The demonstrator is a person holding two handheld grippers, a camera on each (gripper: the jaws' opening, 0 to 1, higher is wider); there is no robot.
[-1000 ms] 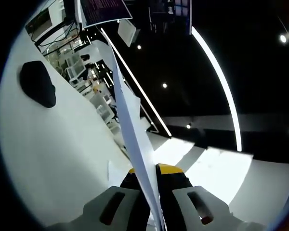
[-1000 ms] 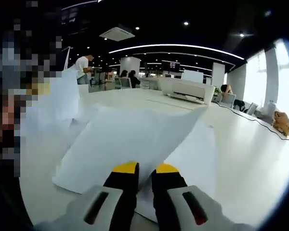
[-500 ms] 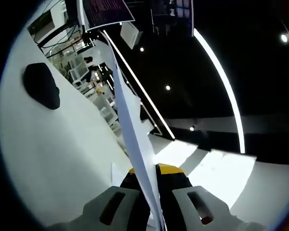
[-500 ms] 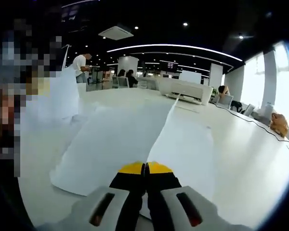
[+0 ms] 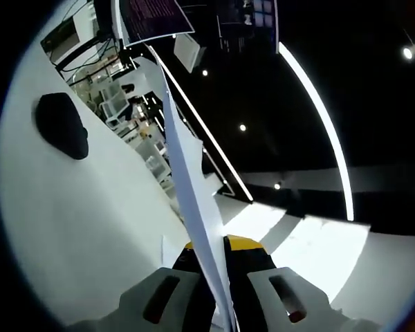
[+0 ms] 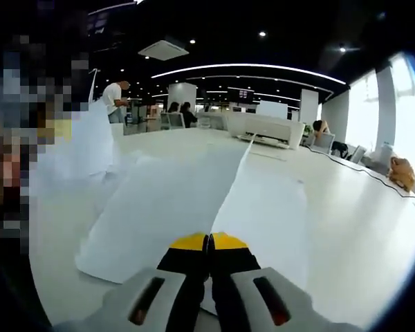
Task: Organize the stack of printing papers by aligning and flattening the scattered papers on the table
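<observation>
In the left gripper view, the left gripper rises from the bottom centre of the frame. Its two yellow-tipped jaws are clenched on a sheet of paper, which is seen edge-on. The sheet stands up from the jaws and runs as a narrow white strip toward the upper left of the frame. The view is strongly tilted. The white table covers the left and lower left part of the frame, and a dark rounded object lies on it in the upper left. What this object is, I cannot tell. On the right side, long ceiling lights curve across a dark ceiling.

In the right gripper view, the right gripper is at the bottom centre. Its jaws are pressed together on the near edge of a sheet of paper, which rises as a ridge from the tips toward the centre of the frame. More papers lie flat and loosely overlapped on the white table, in the centre and centre left. A few sheets stand up at the left side. A white printer sits on the far part of the table, upper centre. People are in the background, upper left.
</observation>
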